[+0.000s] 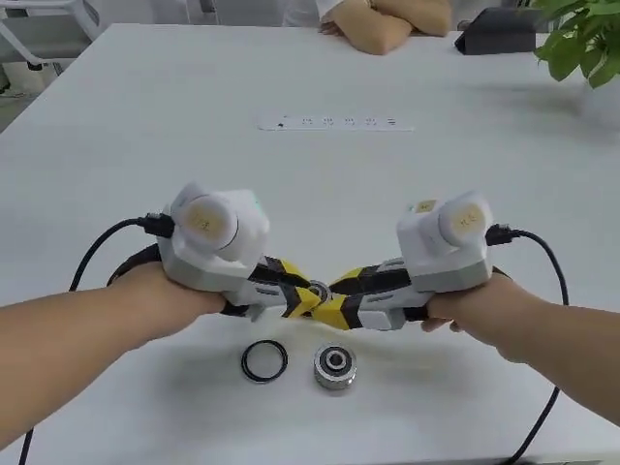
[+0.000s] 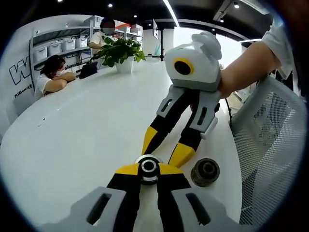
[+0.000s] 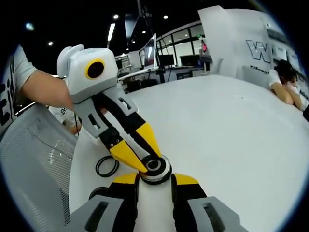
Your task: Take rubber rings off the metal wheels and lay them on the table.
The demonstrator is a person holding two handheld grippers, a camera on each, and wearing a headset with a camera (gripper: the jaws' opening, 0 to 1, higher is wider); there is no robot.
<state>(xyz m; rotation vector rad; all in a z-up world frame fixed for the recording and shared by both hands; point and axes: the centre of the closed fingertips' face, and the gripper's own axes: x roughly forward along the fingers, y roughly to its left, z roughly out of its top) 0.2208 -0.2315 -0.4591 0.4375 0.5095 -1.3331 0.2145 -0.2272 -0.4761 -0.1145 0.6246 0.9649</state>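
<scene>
Black rubber lies on the white table at one place: a loose ring in the lower middle of the head view. Just beside it, to its right and not touching it, stands a bare wheel with no dark band on it. I judge this pair to be finished work. The second wheel is held in the air above them, in the middle of the frame, between the two tools, which meet nose to nose. In the left gripper view the left gripper has its yellow tips pressed on both sides of this wheel, so I read it as clamped on it. In the right gripper view the right gripper takes the same wheel from the opposite side in the same manner. The rim of this wheel looks dark all round, and I take this for rubber not yet removed. I think the wheel is kept off the table because one tool must fix the metal while the other pulls the rubber over the edge. Which tool has the rubber and which the metal, I cannot tell. The next move asks for a slow peel to the side. The danger is that the wheel slips out and rolls away.
</scene>
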